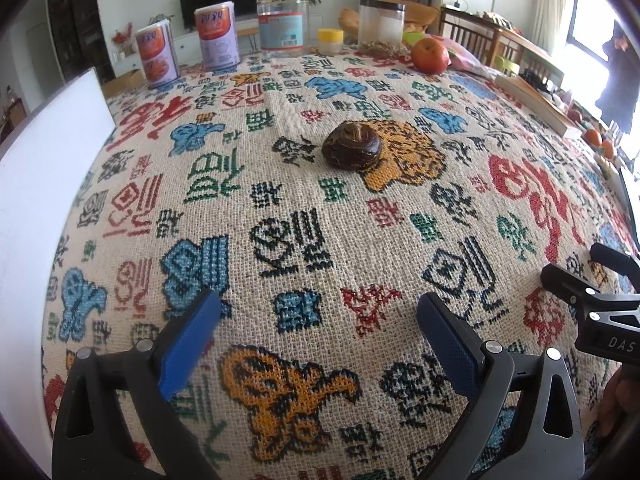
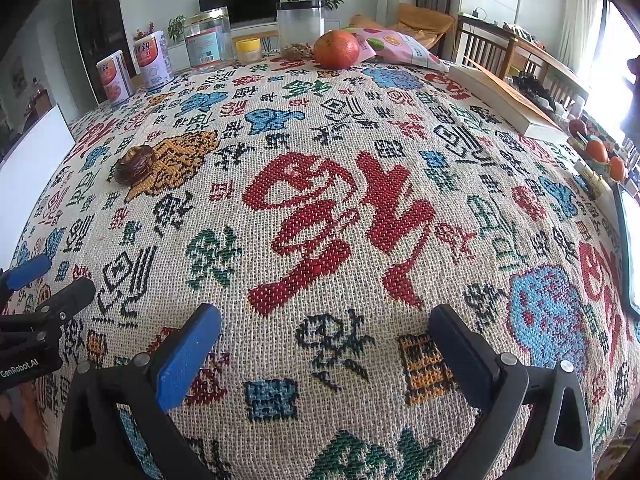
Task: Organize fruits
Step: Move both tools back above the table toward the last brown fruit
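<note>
The woven tablecloth (image 1: 304, 240), cream with red, blue, green and orange characters, fills most of both views. Its far edge, along the top of each frame, is lined with containers; the middle lies open, with wide room around both grippers.

The left gripper (image 1: 318, 344), at the bottom of its own view, holds its blue-padded fingers wide apart with nothing between them. The right gripper (image 2: 324, 354), at the bottom of its view, is likewise spread wide and holds nothing.

The dark brown, wrinkled, glossy fruit (image 1: 351, 147) sits alone at upper centre of the left view, touching the edge of an orange woven motif; in the right view it lies at the left side (image 2: 134, 164). The round orange-red fruit (image 1: 430, 55) rests at the far edge, upper right of the left view, just beside a pink snack bag (image 2: 394, 46) printed with fruit slices.

Two cylindrical tins (image 1: 218, 38) carry Chinese labels too small to read. A white board (image 1: 44, 184) stands at the left edge. The neighbouring gripper body reads "DAS" in the left view and "GenRobot.AI" in the right.
</note>
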